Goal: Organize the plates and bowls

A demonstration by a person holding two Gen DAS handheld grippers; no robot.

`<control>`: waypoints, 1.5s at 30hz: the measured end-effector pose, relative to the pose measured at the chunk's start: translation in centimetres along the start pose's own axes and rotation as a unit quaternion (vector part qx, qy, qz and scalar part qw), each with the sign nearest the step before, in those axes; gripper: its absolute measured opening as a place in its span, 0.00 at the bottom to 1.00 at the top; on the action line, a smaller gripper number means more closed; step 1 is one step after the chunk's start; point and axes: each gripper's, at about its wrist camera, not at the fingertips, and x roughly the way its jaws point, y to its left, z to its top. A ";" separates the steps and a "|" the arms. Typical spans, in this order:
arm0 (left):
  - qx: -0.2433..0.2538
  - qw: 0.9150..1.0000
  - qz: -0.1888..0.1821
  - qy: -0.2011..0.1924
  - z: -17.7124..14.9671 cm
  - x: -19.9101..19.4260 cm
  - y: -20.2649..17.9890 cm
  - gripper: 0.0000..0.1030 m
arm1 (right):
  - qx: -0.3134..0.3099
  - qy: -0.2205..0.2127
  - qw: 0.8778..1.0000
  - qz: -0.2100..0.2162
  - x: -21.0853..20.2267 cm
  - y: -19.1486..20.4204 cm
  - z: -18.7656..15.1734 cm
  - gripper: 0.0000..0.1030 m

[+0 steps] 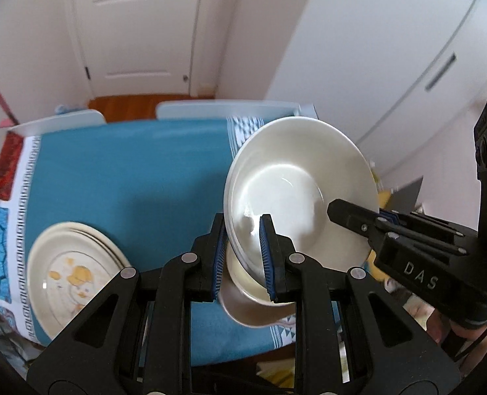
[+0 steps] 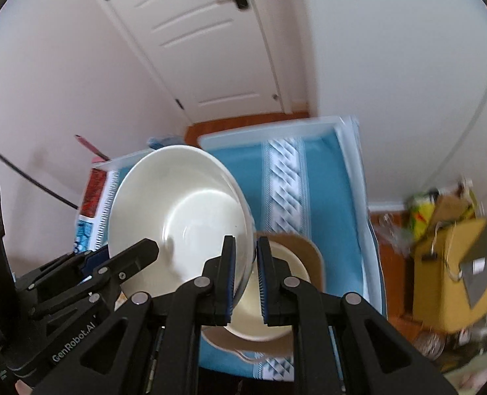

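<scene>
A nest of white bowls (image 1: pixel 296 177) hangs tilted above the blue tablecloth (image 1: pixel 128 171), held from both sides. My left gripper (image 1: pixel 243 227) is shut on the near rim, one blue pad inside and one outside. My right gripper (image 1: pixel 358 217) comes in from the right and is shut on the opposite rim. In the right wrist view the same bowls (image 2: pixel 184 204) sit between my right gripper (image 2: pixel 246 247) and my left gripper (image 2: pixel 121 253). Under them a cream bowl (image 2: pixel 276 309) rests in a tan dish (image 2: pixel 312 256) on the table. A stack of stained plates (image 1: pixel 75 270) lies at the left.
White chair backs (image 1: pixel 223 108) stand along the table's far edge, with a white door (image 1: pixel 134 26) behind them. A yellow bag (image 2: pixel 447 270) and clutter sit on the floor to the right of the table. A white cabinet (image 1: pixel 391 49) lines the right wall.
</scene>
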 end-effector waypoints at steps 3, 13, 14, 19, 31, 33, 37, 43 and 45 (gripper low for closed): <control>0.015 1.000 0.003 0.026 -0.7 2.0 -0.2 0.17 | 0.020 0.016 1.000 -0.005 1.6 -1.2 -1.6 0.11; 0.057 0.995 0.026 0.079 -3.2 6.2 -1.1 0.17 | 0.034 0.052 0.998 -0.028 4.9 -3.2 -4.7 0.11; 0.062 0.994 0.030 0.079 -3.3 6.3 -1.2 0.17 | 0.036 0.053 0.998 -0.028 5.1 -3.4 -4.8 0.11; 0.086 0.992 0.046 0.085 -3.2 7.1 -1.5 0.17 | 0.036 0.056 0.997 -0.036 5.6 -3.6 -4.9 0.11; 0.121 0.985 0.079 0.095 -3.3 7.9 -2.1 0.17 | 0.042 0.057 0.996 -0.046 6.1 -3.6 -5.1 0.12; 0.127 0.984 0.084 0.096 -3.4 7.9 -2.3 0.17 | 0.042 0.056 0.996 -0.048 6.1 -3.5 -5.2 0.12; 0.134 0.982 0.091 0.100 -3.7 8.2 -2.3 0.17 | 0.043 0.056 0.996 -0.050 6.1 -3.5 -5.2 0.13; 0.139 0.981 0.091 0.101 -3.8 8.4 -2.2 0.17 | 0.041 0.056 0.996 -0.057 6.0 -3.2 -5.4 0.14; 0.138 0.981 0.090 0.102 -3.8 8.4 -2.2 0.17 | 0.042 0.056 0.996 -0.058 6.0 -3.2 -5.4 0.14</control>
